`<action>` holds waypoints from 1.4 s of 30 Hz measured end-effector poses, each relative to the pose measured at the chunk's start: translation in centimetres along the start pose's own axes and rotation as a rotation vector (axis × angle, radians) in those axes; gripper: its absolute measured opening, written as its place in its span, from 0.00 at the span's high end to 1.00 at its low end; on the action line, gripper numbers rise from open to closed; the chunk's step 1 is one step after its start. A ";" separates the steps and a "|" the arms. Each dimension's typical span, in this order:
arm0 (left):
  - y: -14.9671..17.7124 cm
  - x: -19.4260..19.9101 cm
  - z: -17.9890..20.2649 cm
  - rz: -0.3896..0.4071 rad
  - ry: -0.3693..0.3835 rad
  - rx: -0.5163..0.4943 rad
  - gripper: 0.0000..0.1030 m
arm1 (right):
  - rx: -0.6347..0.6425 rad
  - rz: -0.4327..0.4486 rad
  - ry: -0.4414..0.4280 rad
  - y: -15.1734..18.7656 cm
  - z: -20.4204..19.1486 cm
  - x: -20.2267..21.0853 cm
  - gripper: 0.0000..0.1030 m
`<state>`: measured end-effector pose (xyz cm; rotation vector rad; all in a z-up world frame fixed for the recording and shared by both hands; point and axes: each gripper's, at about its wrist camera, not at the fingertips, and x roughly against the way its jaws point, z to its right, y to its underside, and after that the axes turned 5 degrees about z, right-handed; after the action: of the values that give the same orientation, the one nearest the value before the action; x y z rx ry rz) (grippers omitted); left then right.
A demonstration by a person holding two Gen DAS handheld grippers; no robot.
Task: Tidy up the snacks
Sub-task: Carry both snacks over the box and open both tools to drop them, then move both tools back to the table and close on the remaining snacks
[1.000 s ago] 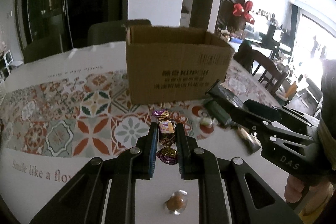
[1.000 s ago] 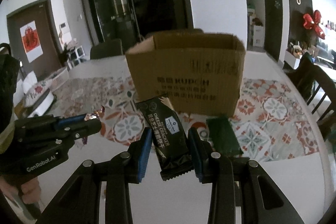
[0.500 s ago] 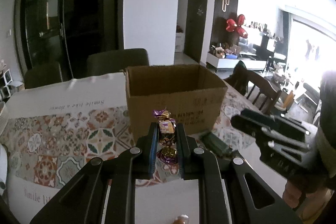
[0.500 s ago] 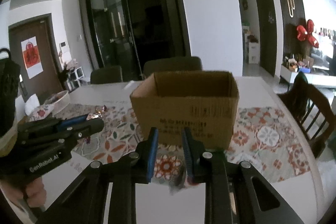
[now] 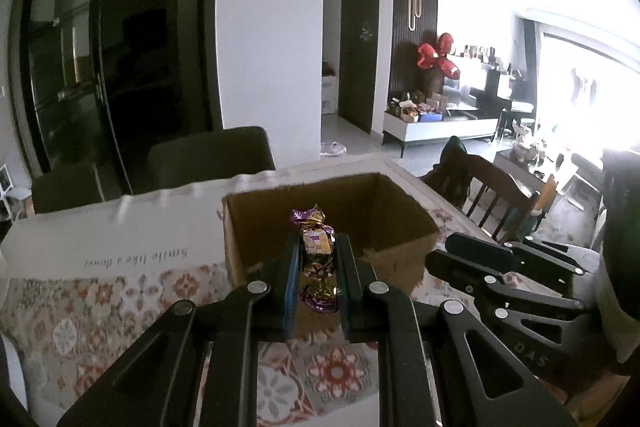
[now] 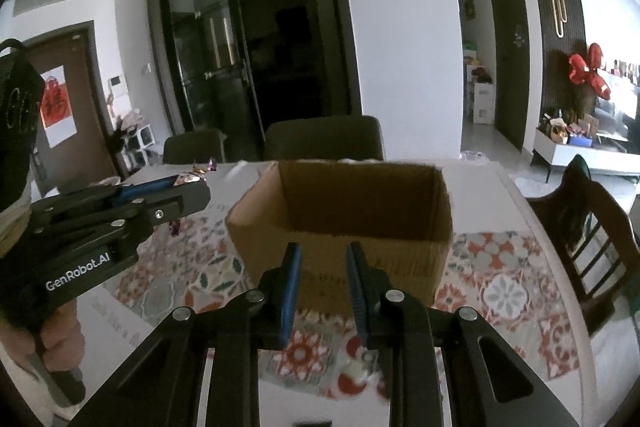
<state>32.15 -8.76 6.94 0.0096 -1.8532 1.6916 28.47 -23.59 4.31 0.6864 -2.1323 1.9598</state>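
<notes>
The left tool point(image 5: 318, 261) hides the cardboard box's point(image 5: 394, 269) near wall.

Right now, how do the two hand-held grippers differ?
The left hand-held gripper is shut on a purple and gold wrapped candy, while the right hand-held gripper is open with nothing between its fingers. From its own camera, the left one's fingers reach over the cardboard box rim, lining the candy up with the opening; the right one's tips show against the box's front wall. Both are black with blue pads and point at the box.
</notes>
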 end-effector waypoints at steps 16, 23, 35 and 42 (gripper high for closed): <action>-2.8 -9.4 -0.8 -0.142 -0.004 0.000 0.47 | -0.042 -0.029 0.066 -4.0 3.1 -5.5 0.76; -2.0 -6.6 -0.5 -0.079 -0.047 -0.040 0.42 | -0.035 -0.036 0.074 -3.2 3.1 -5.2 0.72; 1.5 0.8 0.2 -0.005 -0.105 -0.072 0.31 | 0.007 0.035 0.111 -0.5 0.5 0.3 0.37; 4.2 4.5 0.3 0.016 -0.108 -0.063 0.28 | 0.012 0.062 0.141 1.5 -1.0 3.3 0.37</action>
<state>26.68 -6.55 5.15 0.0617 -1.9899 1.6727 24.77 -23.23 4.48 0.4734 -2.0837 1.9892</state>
